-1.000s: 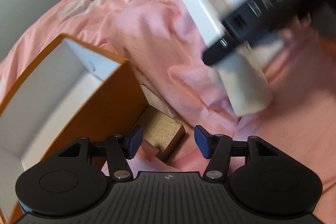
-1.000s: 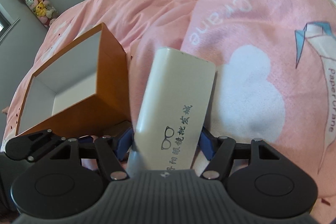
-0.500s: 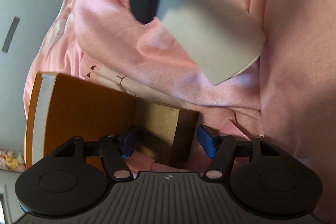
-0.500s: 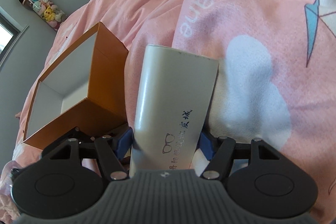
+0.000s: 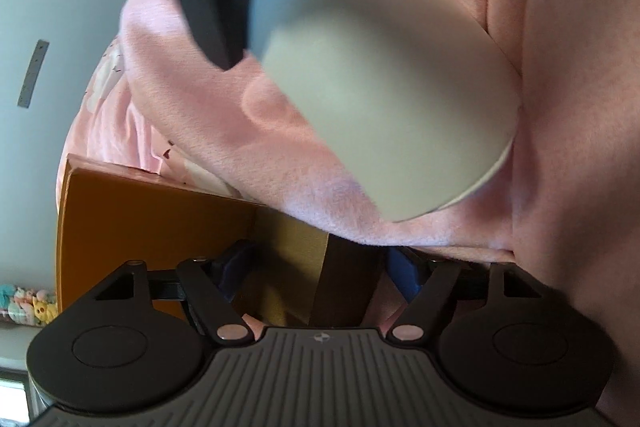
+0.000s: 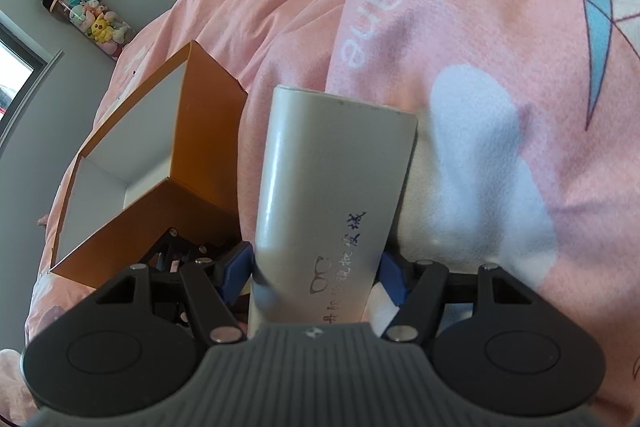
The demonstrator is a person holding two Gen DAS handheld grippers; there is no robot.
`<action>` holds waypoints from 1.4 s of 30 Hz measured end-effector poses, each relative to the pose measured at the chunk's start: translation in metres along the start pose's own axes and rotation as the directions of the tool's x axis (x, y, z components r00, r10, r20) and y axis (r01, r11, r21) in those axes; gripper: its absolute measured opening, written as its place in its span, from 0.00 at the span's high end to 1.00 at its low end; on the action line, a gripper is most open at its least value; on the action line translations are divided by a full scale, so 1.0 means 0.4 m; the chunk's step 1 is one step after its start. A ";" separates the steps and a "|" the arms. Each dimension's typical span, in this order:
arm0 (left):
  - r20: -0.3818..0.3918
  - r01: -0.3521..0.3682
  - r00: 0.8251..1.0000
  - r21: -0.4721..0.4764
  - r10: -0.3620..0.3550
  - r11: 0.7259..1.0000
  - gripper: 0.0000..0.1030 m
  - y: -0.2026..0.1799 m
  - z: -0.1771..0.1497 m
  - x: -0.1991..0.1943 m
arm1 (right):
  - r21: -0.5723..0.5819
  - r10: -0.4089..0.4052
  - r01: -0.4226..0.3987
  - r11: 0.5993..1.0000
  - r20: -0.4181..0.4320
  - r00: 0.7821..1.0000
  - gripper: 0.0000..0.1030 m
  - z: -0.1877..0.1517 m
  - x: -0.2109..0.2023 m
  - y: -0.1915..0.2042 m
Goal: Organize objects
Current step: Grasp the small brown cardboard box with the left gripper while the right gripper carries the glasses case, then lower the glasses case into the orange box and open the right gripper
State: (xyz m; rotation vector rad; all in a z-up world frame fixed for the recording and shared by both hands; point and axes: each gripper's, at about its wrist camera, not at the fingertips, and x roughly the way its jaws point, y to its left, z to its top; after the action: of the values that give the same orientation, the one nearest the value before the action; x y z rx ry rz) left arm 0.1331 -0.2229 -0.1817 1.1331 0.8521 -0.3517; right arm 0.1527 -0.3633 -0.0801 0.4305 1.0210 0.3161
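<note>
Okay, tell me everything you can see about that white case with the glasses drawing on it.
The white case is a long, smooth, glossy case with rounded edges, plastic-looking, closed. A small glasses drawing and a line of dark printed characters run along its top face near the gripped end. The right gripper holds it by that end, a blue pad pressing on each side. It points away over the pink bedspread, beside the open orange box. In the left wrist view its underside looks plain.

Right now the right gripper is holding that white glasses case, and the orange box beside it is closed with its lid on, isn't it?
Not quite. The right gripper does hold the white glasses case, but the orange box beside it is open, its white inside showing, as the right wrist view shows.
</note>
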 end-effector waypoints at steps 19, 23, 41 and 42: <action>0.271 0.208 0.957 -0.383 -0.106 0.900 0.47 0.198 -0.052 -0.206 | -0.050 -0.034 0.035 0.998 0.012 0.999 0.34 -0.001 -0.045 0.045; 0.354 0.284 0.928 -0.478 -0.114 0.831 0.47 0.224 -0.091 -0.290 | -0.097 -0.042 0.048 0.994 0.059 0.997 0.34 0.014 -0.088 0.081; 0.364 0.274 0.928 -0.814 0.080 0.512 0.47 0.560 -0.379 -0.368 | -0.407 0.141 -0.104 0.907 0.061 0.988 0.35 0.187 -0.041 0.458; 0.350 0.267 0.933 -0.824 0.078 0.500 0.47 0.578 -0.389 -0.347 | -0.416 0.148 -0.117 0.902 0.044 0.988 0.35 0.191 -0.017 0.479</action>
State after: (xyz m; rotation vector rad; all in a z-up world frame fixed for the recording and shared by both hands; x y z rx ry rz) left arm 0.1277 -0.0109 0.0464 0.0398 0.6296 -0.1512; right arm 0.2052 -0.2142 0.0526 0.1254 0.8247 0.6210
